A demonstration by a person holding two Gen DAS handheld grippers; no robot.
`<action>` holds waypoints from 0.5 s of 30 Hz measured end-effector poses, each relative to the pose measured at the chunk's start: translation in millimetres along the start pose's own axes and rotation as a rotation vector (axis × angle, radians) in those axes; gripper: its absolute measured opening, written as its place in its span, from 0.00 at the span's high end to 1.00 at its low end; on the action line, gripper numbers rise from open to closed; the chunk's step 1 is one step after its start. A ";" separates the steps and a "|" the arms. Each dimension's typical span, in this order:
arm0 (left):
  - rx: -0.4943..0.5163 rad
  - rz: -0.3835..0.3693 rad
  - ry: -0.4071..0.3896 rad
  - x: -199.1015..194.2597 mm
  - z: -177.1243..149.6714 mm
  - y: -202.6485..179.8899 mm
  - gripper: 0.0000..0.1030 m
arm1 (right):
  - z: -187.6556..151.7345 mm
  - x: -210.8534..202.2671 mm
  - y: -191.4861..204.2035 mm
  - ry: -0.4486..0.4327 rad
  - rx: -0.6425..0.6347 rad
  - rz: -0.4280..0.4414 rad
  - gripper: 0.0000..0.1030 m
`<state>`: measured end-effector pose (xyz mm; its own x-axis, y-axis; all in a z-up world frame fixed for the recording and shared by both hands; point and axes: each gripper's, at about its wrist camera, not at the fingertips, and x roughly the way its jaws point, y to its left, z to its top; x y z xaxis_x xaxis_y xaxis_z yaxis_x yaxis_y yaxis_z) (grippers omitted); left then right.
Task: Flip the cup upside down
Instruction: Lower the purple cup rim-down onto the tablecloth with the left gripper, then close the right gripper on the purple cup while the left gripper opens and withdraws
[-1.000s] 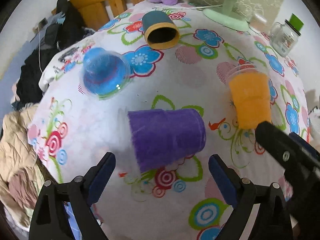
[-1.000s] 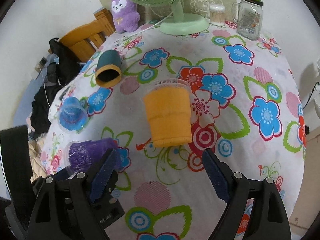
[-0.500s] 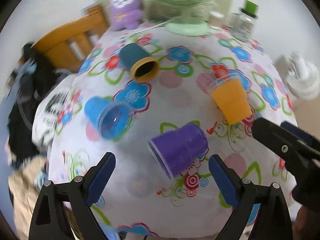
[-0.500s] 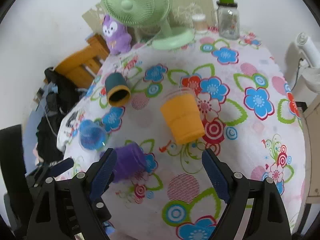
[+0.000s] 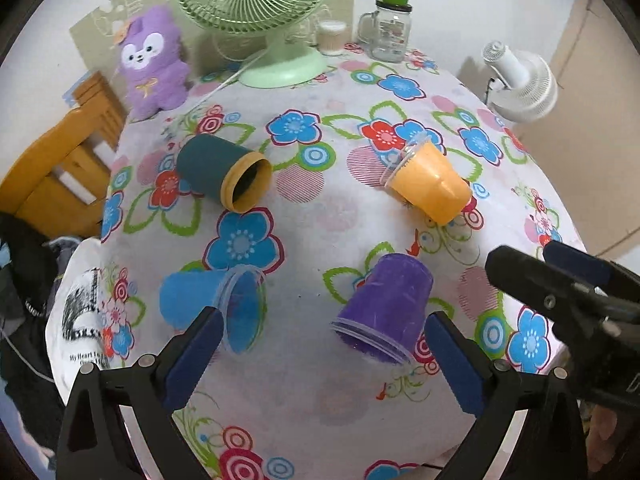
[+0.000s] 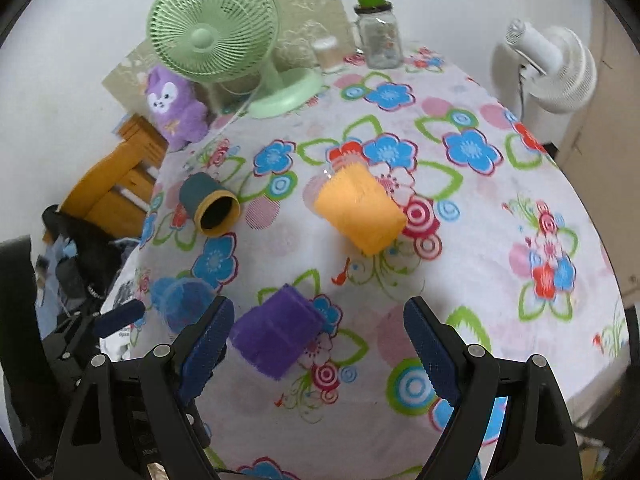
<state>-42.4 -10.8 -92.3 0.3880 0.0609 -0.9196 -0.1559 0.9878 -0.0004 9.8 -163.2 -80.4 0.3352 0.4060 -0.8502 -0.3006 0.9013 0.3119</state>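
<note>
Several cups lie on their sides on the flowered tablecloth: a purple cup, a blue cup, an orange cup and a dark green cup with a yellow rim. My left gripper is open and empty, back from the table's near edge, with the purple cup between its fingers' lines and the blue cup by its left finger. My right gripper is open and empty, above the near edge, with the purple cup just ahead at its left finger. The orange cup lies farther off.
At the back stand a green desk fan, a purple plush toy, a glass jar with a green lid and a small white cup. A white fan stands off the table at right, a wooden chair at left.
Both grippers have pulled back and up from the cups, so the table looks smaller and farther. The cups lie where they were. Both grippers stay open.
</note>
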 end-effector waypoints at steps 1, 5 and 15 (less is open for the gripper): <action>0.013 -0.003 0.001 1.4 0.8 1.6 0.01 | -1.5 1.5 0.6 -0.002 0.021 -0.004 0.14; 0.034 -0.010 0.022 9.5 4.9 12.6 0.01 | -2.9 13.2 1.2 0.040 0.125 -0.003 0.14; 0.093 0.000 0.053 27.6 17.9 35.0 0.01 | -1.4 54.9 16.5 0.124 0.242 -0.013 0.14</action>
<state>-20.9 28.0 -110.6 0.3392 0.0555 -0.9391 -0.0696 0.9970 0.0338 22.0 -126.3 -122.5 0.2213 0.3857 -0.8957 -0.0693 0.9224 0.3800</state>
